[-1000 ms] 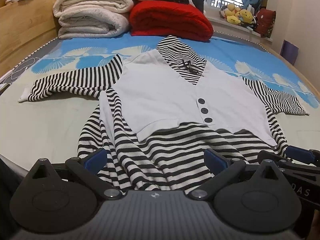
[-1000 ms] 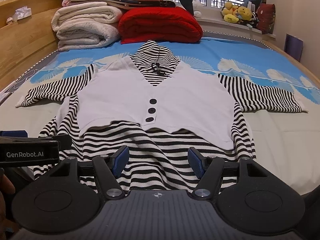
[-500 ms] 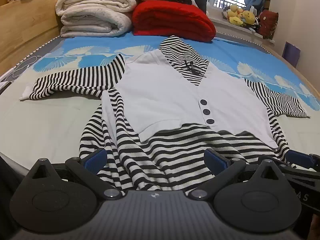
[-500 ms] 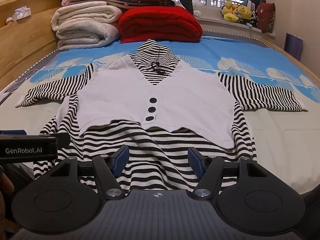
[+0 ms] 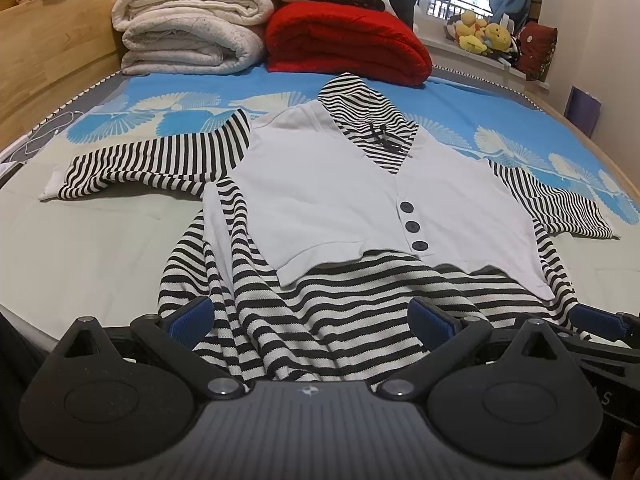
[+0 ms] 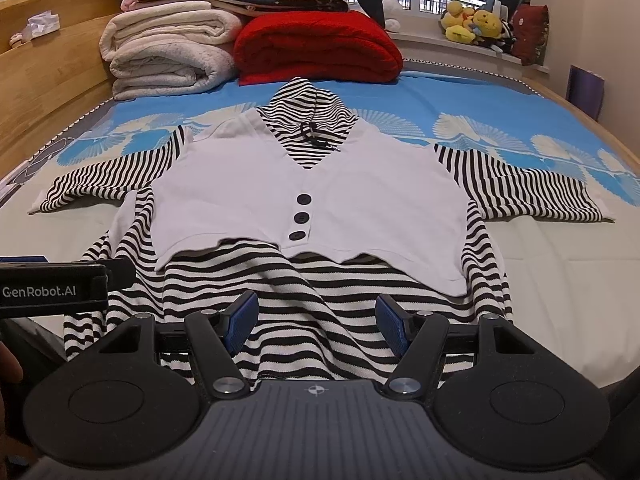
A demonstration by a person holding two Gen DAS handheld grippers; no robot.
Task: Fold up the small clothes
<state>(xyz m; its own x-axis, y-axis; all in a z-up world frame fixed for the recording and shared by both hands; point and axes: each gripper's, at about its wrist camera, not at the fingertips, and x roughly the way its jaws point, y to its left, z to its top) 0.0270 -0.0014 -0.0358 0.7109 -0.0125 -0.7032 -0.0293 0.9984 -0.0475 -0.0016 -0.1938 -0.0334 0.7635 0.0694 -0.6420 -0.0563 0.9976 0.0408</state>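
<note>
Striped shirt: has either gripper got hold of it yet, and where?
Neither. The left gripper and right gripper are both open over the bottom hem of the striped shirt, blue pads apart with no fabric pinched between them.

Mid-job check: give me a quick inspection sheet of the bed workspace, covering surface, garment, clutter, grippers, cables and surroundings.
Surface: bed sheet, pale near the cameras, blue with a fan print further back.
Job's things: striped top with white vest front, spread face up and unfolded, both sleeves out to the sides, hem rumpled near the grippers.
Clutter: red blanket and white blankets stacked at the far end.
Grippers: left gripper open over the hem; right gripper open over the hem; neither holds cloth.
Cables: nothing seen.
Surroundings: wooden headboard on the left, plush toys on the window sill.
</note>
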